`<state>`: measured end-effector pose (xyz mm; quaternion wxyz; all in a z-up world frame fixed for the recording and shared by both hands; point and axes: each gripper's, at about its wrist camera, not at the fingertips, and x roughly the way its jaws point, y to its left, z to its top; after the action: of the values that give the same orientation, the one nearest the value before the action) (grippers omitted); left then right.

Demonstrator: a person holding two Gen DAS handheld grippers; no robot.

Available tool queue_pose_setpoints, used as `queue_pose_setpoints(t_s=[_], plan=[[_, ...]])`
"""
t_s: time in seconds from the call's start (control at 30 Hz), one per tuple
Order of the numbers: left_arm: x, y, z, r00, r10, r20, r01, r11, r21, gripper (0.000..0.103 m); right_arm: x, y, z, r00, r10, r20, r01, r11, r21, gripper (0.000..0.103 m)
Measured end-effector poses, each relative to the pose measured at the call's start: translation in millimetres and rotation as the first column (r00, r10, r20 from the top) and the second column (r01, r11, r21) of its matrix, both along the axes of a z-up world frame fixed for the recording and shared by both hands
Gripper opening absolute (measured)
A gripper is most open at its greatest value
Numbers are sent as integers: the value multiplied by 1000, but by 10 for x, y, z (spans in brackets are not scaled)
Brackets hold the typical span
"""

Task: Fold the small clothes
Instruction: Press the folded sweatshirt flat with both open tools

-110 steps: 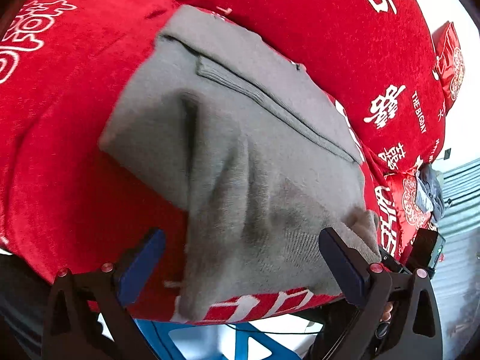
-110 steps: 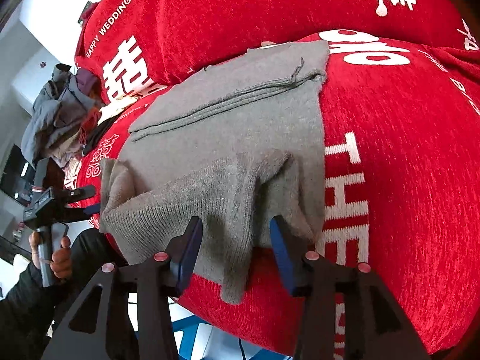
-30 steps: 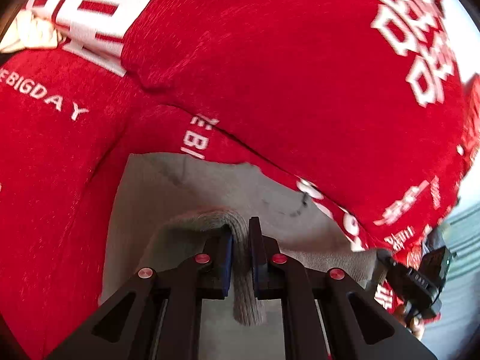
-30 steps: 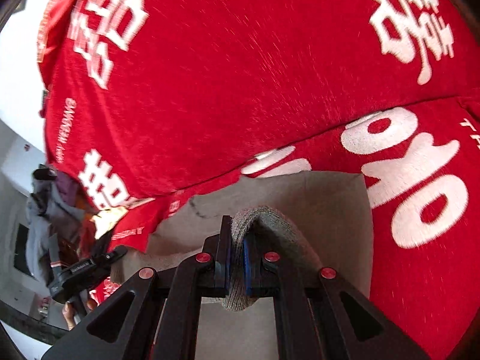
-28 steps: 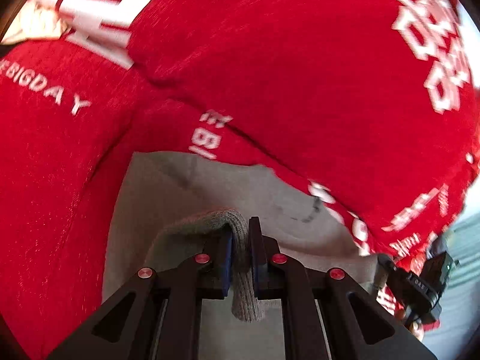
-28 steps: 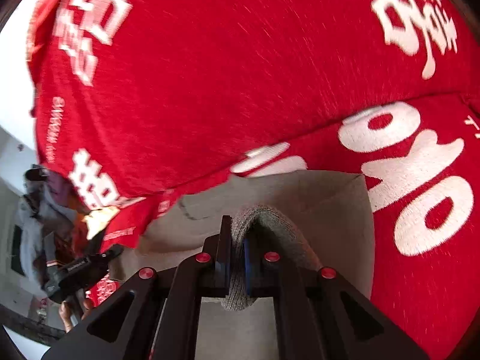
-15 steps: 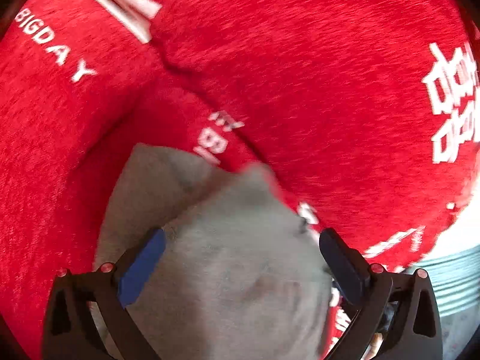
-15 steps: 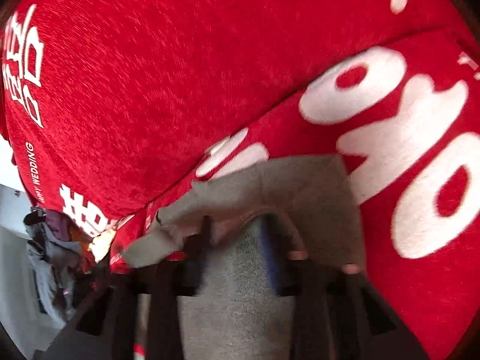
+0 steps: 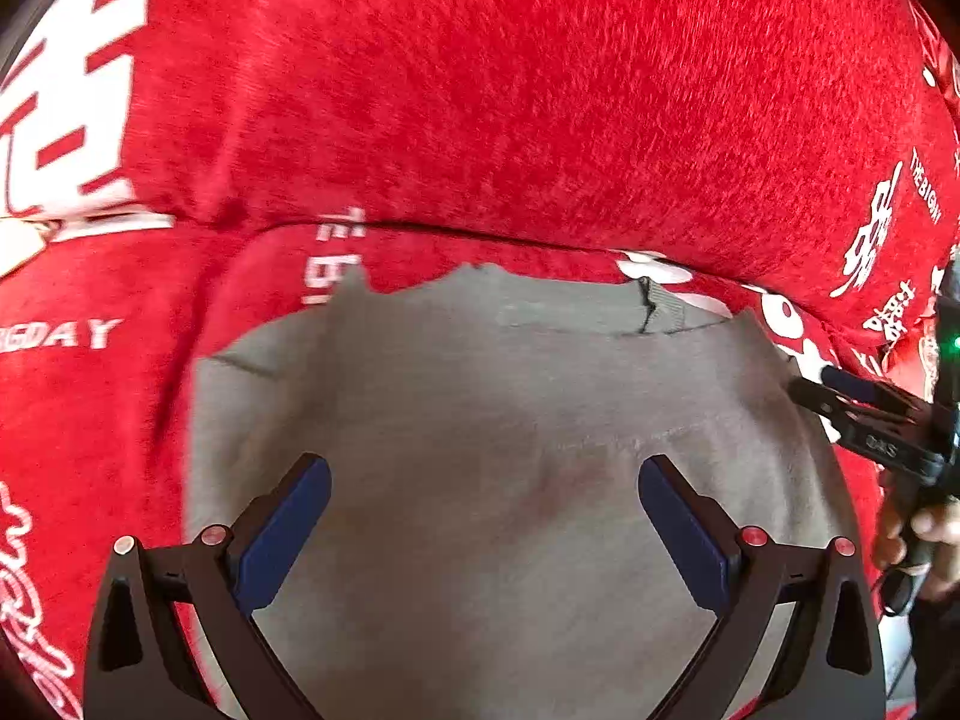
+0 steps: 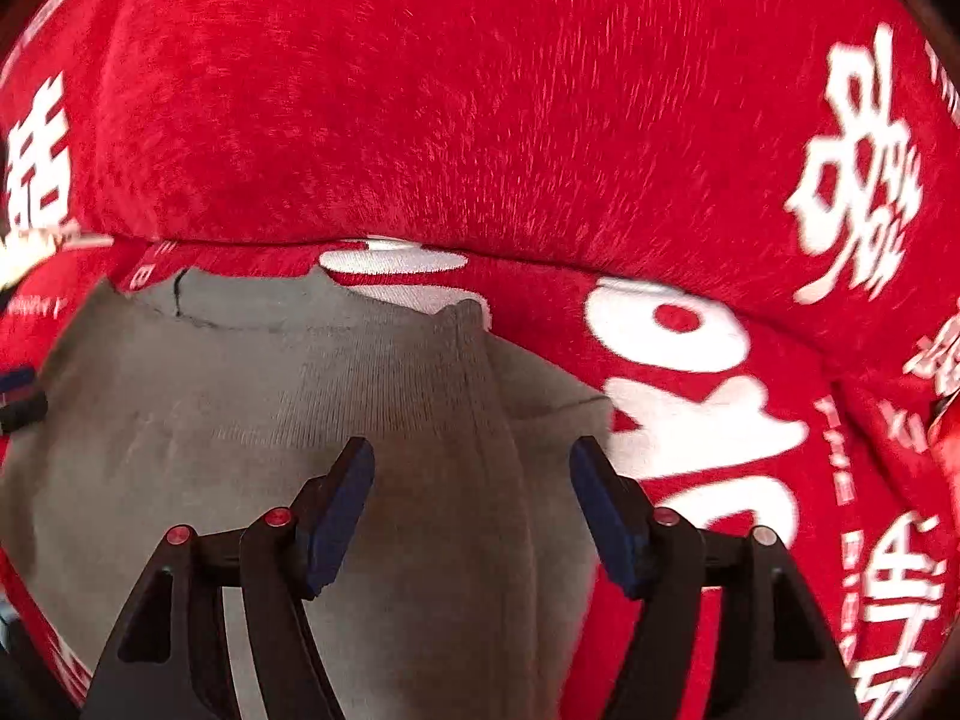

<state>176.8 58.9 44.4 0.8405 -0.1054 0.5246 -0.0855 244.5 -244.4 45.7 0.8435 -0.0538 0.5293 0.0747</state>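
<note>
A grey knit garment (image 9: 480, 420) lies folded flat on a red seat cushion (image 9: 90, 420) with white lettering. It also shows in the right wrist view (image 10: 270, 420), with a ribbed edge running down its right side. My left gripper (image 9: 483, 516) is open and empty just above the garment's near half. My right gripper (image 10: 471, 504) is open and empty over the garment's right part. The right gripper's tip also shows at the right edge of the left wrist view (image 9: 864, 420).
A red back cushion (image 9: 540, 90) with white characters rises directly behind the garment; it also shows in the right wrist view (image 10: 480, 90). More red seat fabric (image 10: 750, 450) extends to the right of the garment.
Both grippers were shut on the garment's folded-over edge a second ago. They have opened and let it go, and the folded layer now lies flat on the rest of the garment.
</note>
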Motion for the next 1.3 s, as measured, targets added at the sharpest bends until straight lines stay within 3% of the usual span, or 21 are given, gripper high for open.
queue_pose_setpoints(t_s=[0.1,0.13,0.2,0.33,0.43,0.53,0.63,0.73,0.93,0.97,1.07,1.2,1.27,1.3], plan=[[211,-25,-220,998,22,-53,-18,996,89,103,235,31,-200,999,-3,-49,4,1000,14,63],[255,-1,-296,997,37,-67,-29,993,114,103,301,69,-290,997,9,-79,-9,1000,-3,55],[265,8,-338,998,49,-38,-42,983,179,103,385,90,-381,996,5,-91,-7,999,-31,54],[347,-18,-395,997,59,-46,-47,973,225,103,505,-49,-430,993,-87,-84,85,996,-24,74],[353,-28,-364,997,65,-49,-51,967,250,103,486,-119,-386,989,-112,-98,112,994,-4,74],[244,-97,-208,998,61,-14,-55,959,278,103,290,-38,-109,993,-117,-17,116,992,-54,74],[81,-182,-31,998,57,26,-61,967,249,103,9,177,133,1000,-17,22,17,1000,4,76],[-79,-253,98,997,58,45,-67,973,219,103,-312,521,209,992,121,28,-121,993,-5,76],[-353,-344,-87,999,52,0,-50,971,235,103,-710,915,-88,971,234,-43,-236,971,-43,76],[-372,-272,-189,998,66,-24,-57,963,262,103,-703,881,-175,972,231,-49,-233,970,-61,76],[-439,82,-252,993,114,-16,-110,984,138,103,-664,520,-148,989,143,-34,-143,990,1,76],[-451,442,-261,971,230,-68,-218,965,147,103,-568,-61,-171,999,-3,-53,4,1000,18,78],[-484,589,-258,951,294,-101,-282,952,117,103,-532,-281,-161,996,-25,-82,32,996,83,78],[-540,626,-218,943,317,-97,-309,947,91,103,-533,-310,-136,994,-61,-86,65,997,36,78]])
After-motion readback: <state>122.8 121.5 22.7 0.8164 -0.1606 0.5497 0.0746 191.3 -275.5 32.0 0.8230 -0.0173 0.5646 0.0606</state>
